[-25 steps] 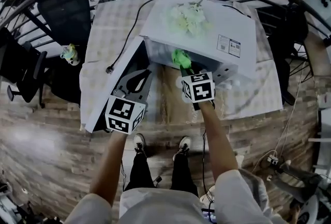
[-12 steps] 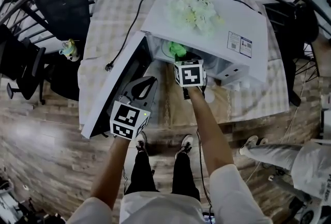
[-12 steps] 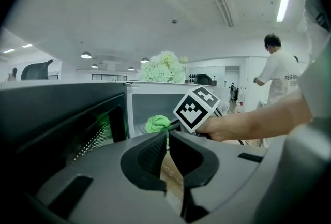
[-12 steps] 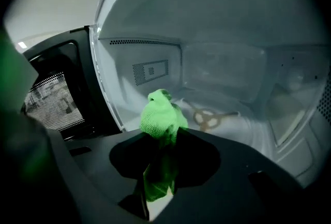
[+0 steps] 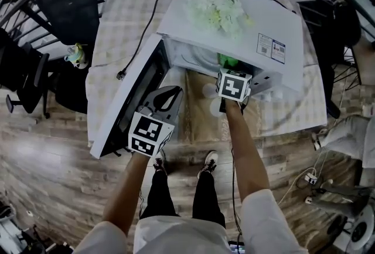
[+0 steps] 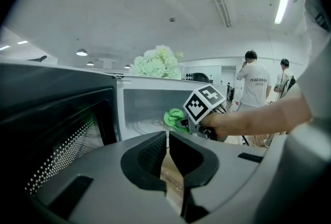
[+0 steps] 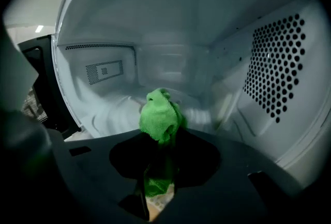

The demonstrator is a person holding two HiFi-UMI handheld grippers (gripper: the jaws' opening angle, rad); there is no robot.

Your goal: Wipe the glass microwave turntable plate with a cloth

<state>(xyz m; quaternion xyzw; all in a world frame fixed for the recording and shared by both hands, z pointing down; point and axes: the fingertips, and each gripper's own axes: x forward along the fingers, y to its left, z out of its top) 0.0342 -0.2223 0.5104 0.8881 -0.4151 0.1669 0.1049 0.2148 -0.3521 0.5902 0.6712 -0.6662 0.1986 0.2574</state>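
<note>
As things stand: wiping looks to be under way, since the cloth is inside the oven.
Right tongs (image 7: 161, 140): clamped on a crumpled bright-green cloth (image 7: 159, 114), reaching into the open white microwave oven (image 5: 275, 24) on the bench (image 5: 123, 30).
Plate: the clear glass turntable plate (image 7: 119, 109) lies on the cavity floor, spreading to 9 o'clock of the cloth; blur hides whether they touch.
Left tongs (image 6: 168, 137): pinched to a thin slit, empty, beside the dark open door (image 5: 126, 106).
Next move: probably press down and sweep toward 9 o'clock across the glass.
</note>
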